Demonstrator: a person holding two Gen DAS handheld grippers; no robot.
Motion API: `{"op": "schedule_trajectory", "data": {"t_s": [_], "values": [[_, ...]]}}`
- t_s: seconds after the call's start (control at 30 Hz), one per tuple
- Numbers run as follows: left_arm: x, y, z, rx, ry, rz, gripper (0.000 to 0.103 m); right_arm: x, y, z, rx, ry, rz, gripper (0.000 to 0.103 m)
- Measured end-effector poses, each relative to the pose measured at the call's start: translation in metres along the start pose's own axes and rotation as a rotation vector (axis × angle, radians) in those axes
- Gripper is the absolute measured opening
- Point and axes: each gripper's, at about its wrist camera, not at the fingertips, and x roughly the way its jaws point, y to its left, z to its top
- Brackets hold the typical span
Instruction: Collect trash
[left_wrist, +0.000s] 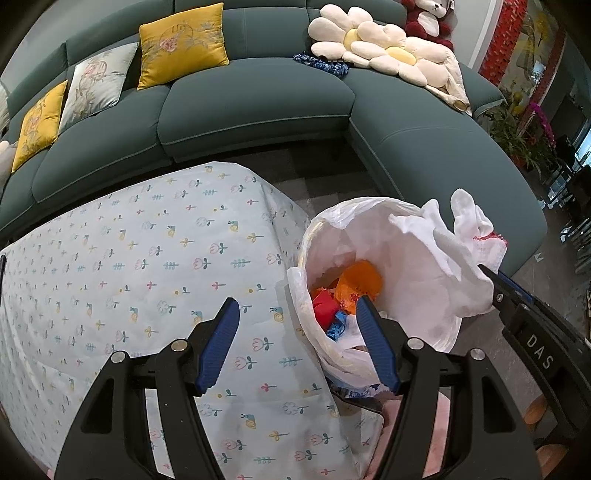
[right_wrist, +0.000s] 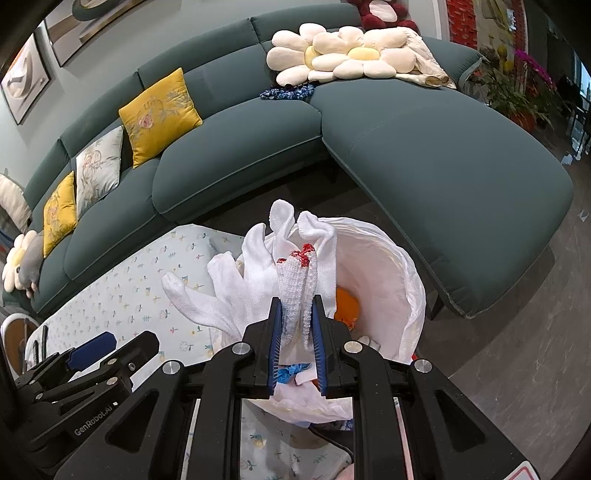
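Observation:
A bin lined with a white plastic bag stands beside the table's corner, holding orange, red and blue scraps. My right gripper is shut on the cuffs of white knit gloves with red trim, which hang over the bin's mouth. My left gripper is open with nothing between its blue pads; it hovers over the table's corner and the bin's near rim.
A low table under a flowered cloth fills the left. A teal sectional sofa with yellow cushions and flower pillows curves behind. Grey floor lies to the right, potted plants beyond.

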Motion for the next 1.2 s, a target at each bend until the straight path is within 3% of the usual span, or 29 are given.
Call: {"op": "schedule_trajectory", "data": {"t_s": [0.23,0.77,0.9,1.0,1.07,1.2], "values": [[-0.001,0.006,-0.001,-0.010,-0.003,0.009,0.062,0.001,0.003,0.000,-0.010,0.003,0.000,0.016],[-0.010,0.018,-0.011,-0.024,-0.013,0.038,0.064,-0.013,0.018,-0.001,-0.057,-0.035,-0.017,0.052],[-0.015,0.021,-0.015,-0.020,-0.023,0.053,0.067,-0.017,0.022,-0.003,-0.087,-0.043,-0.023,0.053],[-0.020,0.022,-0.018,-0.014,-0.033,0.062,0.068,-0.023,0.025,-0.007,-0.104,-0.051,-0.026,0.061],[-0.023,0.022,-0.021,-0.003,-0.043,0.078,0.070,-0.025,0.025,-0.010,-0.120,-0.057,-0.034,0.067],[-0.027,0.021,-0.031,0.033,-0.063,0.121,0.079,-0.030,0.026,-0.020,-0.162,-0.064,-0.052,0.069]]}}
